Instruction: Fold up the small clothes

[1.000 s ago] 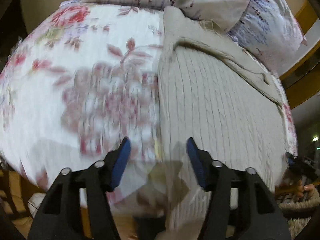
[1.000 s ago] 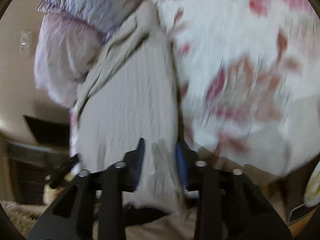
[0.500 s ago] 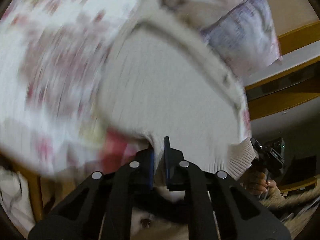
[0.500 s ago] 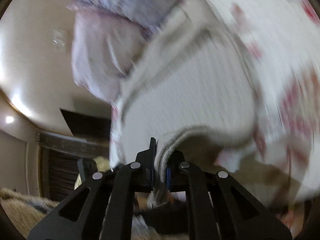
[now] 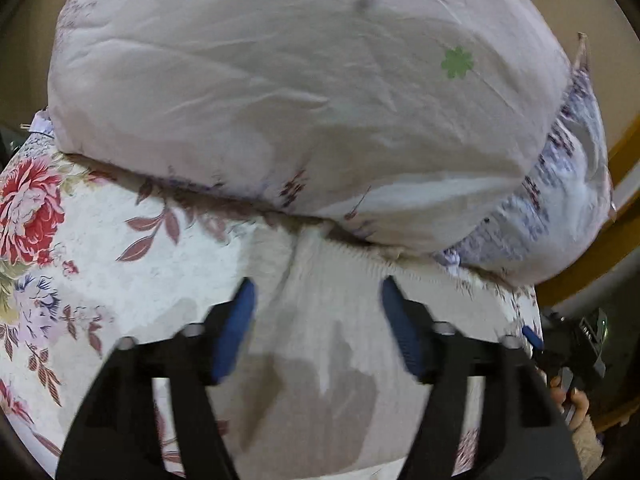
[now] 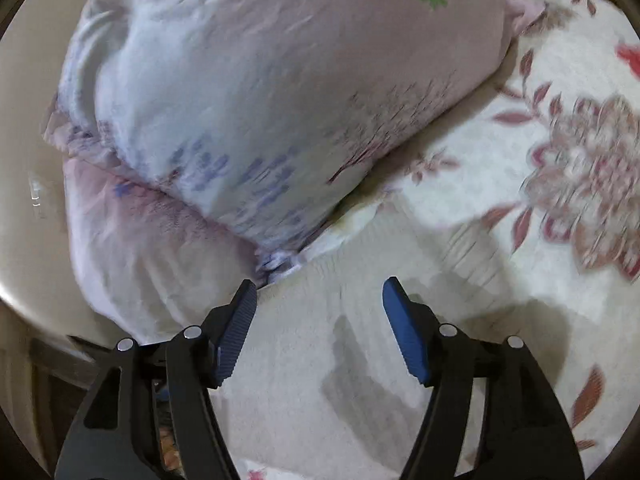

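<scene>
A cream knitted sweater [image 5: 332, 320] lies on the floral bedsheet [image 5: 100, 248], its ribbed edge up against the pillows. It also shows in the right wrist view [image 6: 340, 340]. My left gripper [image 5: 316, 292] is open and empty, hovering just above the sweater near its ribbed edge. My right gripper [image 6: 318, 292] is open and empty over the sweater's other side, beside the pillows. The sweater's near part is hidden behind the gripper bodies.
A large pale pillow [image 5: 300, 92] and a second lilac-printed pillow [image 5: 560, 208] lie at the head of the bed, touching the sweater. They also show in the right wrist view [image 6: 260, 80]. A hand holding the other gripper [image 5: 568, 348] is at the right edge.
Both grippers were shut on the sweater's hem half a second ago, carrying it toward the pillows. Now both are open and the hem lies folded up near the pillows.
</scene>
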`<action>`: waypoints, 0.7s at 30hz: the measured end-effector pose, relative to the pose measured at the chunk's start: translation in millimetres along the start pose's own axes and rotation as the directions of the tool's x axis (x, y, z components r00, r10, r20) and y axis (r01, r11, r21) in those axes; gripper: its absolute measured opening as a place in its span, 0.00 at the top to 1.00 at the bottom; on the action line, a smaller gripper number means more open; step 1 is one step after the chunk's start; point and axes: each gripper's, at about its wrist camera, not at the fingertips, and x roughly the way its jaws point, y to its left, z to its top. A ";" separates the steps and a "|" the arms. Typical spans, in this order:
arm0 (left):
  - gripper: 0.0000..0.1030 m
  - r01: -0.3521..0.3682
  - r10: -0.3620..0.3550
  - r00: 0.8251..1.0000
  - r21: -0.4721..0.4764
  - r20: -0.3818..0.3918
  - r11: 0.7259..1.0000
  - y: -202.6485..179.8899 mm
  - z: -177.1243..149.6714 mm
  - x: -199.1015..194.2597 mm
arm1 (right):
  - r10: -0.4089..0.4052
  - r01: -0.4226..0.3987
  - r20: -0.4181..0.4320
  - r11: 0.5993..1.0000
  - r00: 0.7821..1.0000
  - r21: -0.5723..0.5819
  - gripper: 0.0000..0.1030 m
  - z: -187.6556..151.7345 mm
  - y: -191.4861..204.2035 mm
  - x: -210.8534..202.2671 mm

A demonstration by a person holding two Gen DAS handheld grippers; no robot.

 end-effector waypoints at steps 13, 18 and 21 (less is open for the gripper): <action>0.71 0.120 -0.153 0.973 -0.189 -0.171 0.975 53.7 -42.2 49.5 | -0.048 0.048 -0.043 0.999 0.998 -0.001 0.28 -43.4 -34.1 -14.6; 0.87 0.212 -0.261 0.960 -0.350 -0.099 0.912 50.0 -46.0 45.2 | -0.018 0.018 -0.068 1.000 0.998 -0.001 0.28 -38.2 -40.6 -24.5; 0.88 0.346 -0.374 0.927 -0.299 -0.038 0.889 -6.4 -37.5 22.0 | -0.013 0.012 -0.063 1.000 0.998 -0.019 0.28 -29.0 -43.0 -35.6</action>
